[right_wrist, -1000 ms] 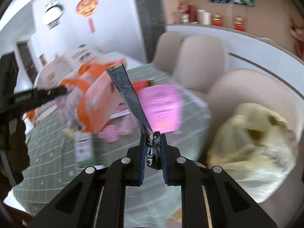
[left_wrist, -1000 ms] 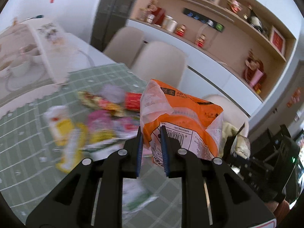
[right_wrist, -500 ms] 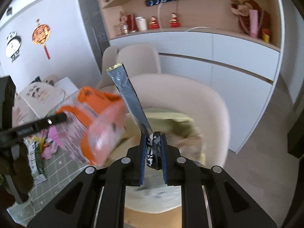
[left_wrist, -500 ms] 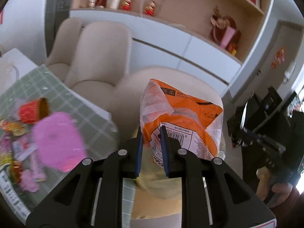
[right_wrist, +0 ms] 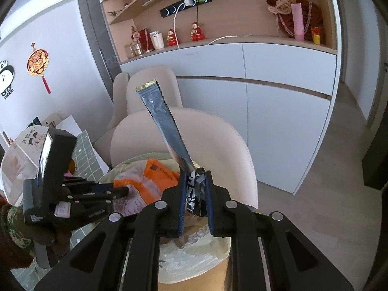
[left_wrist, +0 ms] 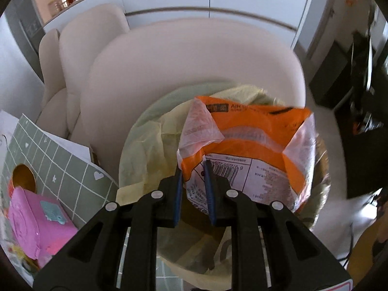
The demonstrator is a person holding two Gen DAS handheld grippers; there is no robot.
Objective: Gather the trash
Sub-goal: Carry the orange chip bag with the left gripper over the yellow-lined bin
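Observation:
My left gripper [left_wrist: 193,169] is shut on a crumpled orange and white snack bag [left_wrist: 245,145], held right over the mouth of a bin lined with a pale yellow bag [left_wrist: 145,145]. In the right wrist view, my right gripper [right_wrist: 195,179] is shut on a long silver foil wrapper [right_wrist: 165,123] that sticks up and away, above the same bin [right_wrist: 194,254]. There the left gripper [right_wrist: 121,190] reaches in from the left with the orange bag [right_wrist: 155,177] over the bin.
A cream chair [left_wrist: 194,60] stands behind the bin. At the left is the corner of a green checked tablecloth [left_wrist: 68,169] with a pink packet [left_wrist: 36,223] and an orange cup [left_wrist: 23,177]. White cabinets [right_wrist: 278,97] and shelves line the wall.
Both grippers have swung from the littered table over to the bin by the chair, each still holding its wrapper. The left one has tilted down over the bin mouth.

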